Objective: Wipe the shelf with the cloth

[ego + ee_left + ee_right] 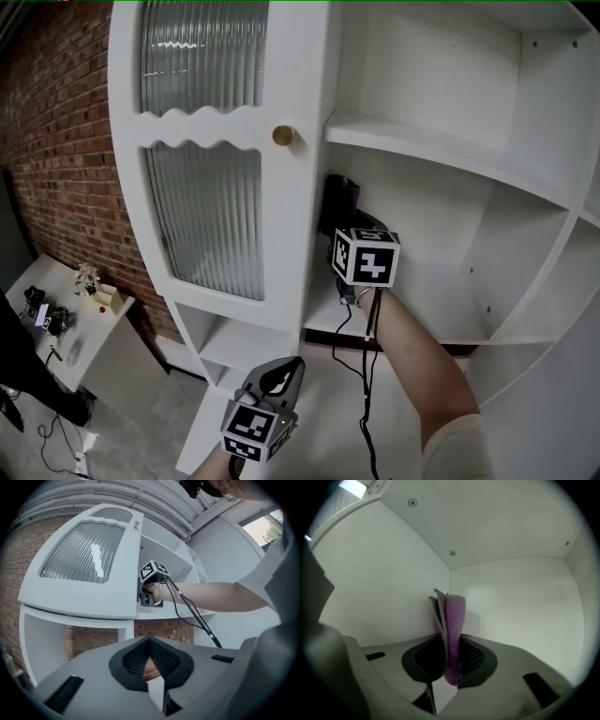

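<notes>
- The purple cloth (452, 625) is up inside the white shelf (450, 225), close to the back corner. I cannot tell if it touches the wall yet.
- The right gripper (450, 660) holds it. Its fingers (474, 657) are squeezed shut on the bottom of the folded cloth, and most of the cloth sticks up past them.
- The cloth could slide out. Hard rubbing would drag on that long floppy part, and only a little bit is pinched.
- The hard fingers could bump or scrape the white paint if the gripper pushes in too far, because the corner is tight.
- The black cable (366, 394) hangs down from the right gripper past the front of the shelf. It could snag on the edge during a big swipe.
- The door (202, 216) with the wavy glass stands open just beside the arm. A knock could swing it.
- The left gripper (149, 660) waits low down, well away from the cloth. Its fingers (166, 660) are closed on nothing, so it cannot catch a dropped cloth.
</notes>
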A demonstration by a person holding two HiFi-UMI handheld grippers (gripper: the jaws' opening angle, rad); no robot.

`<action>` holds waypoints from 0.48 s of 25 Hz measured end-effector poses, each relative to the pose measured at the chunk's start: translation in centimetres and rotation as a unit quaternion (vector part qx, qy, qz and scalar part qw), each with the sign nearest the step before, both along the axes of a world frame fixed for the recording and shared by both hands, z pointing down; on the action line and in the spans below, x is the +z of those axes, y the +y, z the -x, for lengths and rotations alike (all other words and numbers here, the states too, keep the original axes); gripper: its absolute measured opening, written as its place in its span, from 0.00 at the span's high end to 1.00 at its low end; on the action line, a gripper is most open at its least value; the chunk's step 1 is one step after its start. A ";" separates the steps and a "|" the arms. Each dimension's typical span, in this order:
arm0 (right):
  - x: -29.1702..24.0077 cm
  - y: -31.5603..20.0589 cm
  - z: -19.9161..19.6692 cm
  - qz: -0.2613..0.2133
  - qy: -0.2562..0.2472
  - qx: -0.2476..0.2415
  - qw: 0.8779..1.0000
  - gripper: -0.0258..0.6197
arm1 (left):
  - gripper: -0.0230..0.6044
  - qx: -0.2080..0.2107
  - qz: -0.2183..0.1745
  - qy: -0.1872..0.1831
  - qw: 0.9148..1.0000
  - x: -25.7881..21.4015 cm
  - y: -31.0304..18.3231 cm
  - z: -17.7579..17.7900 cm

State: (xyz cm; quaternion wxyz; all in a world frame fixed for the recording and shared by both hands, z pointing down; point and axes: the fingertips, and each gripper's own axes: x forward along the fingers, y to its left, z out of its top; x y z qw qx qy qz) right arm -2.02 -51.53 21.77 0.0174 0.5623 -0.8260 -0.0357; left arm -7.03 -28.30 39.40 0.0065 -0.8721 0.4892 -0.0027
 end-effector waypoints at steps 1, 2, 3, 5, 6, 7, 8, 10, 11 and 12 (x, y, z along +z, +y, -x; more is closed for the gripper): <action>0.2 -0.5 0.1 0.002 -0.004 0.004 1.000 0.83 | 0.94 -0.002 0.000 0.000 1.000 0.1 -0.1 0.3; 0.3 -1.0 0.1 0.004 -0.007 0.008 1.000 0.83 | 0.94 -0.005 0.000 0.000 1.000 0.1 -0.3 0.6; 0.5 -1.5 0.0 0.005 -0.008 0.012 1.000 0.83 | 0.94 -0.007 0.002 0.002 1.000 0.2 -0.4 0.9; 0.8 -2.4 -0.5 0.008 -0.009 0.022 1.000 0.83 | 0.94 -0.009 0.011 0.004 1.000 0.5 -0.5 1.2; 0.8 -2.8 -0.9 0.009 -0.012 0.026 1.000 0.83 | 0.94 -0.010 0.016 0.005 1.000 0.6 -0.5 1.3; 0.9 -3.1 -1.3 0.010 -0.017 0.028 0.999 0.83 | 0.94 -0.011 0.017 0.004 1.000 0.7 -0.6 1.3; 0.8 -3.4 -1.8 0.012 -0.021 0.028 0.999 0.83 | 0.94 -0.013 0.014 0.004 1.000 0.8 -0.8 1.4; 0.7 -3.5 -2.5 0.012 -0.020 0.027 0.999 0.83 | 0.94 -0.015 0.010 0.004 1.000 0.8 -1.1 1.4; 0.7 -3.5 -2.9 0.010 -0.014 0.030 0.999 0.83 | 0.94 -0.013 0.011 0.004 1.000 0.8 -1.1 1.2; 0.8 -3.4 -3.2 0.009 -0.008 0.034 0.999 0.83 | 0.94 -0.011 0.014 0.003 1.000 0.9 -1.1 1.1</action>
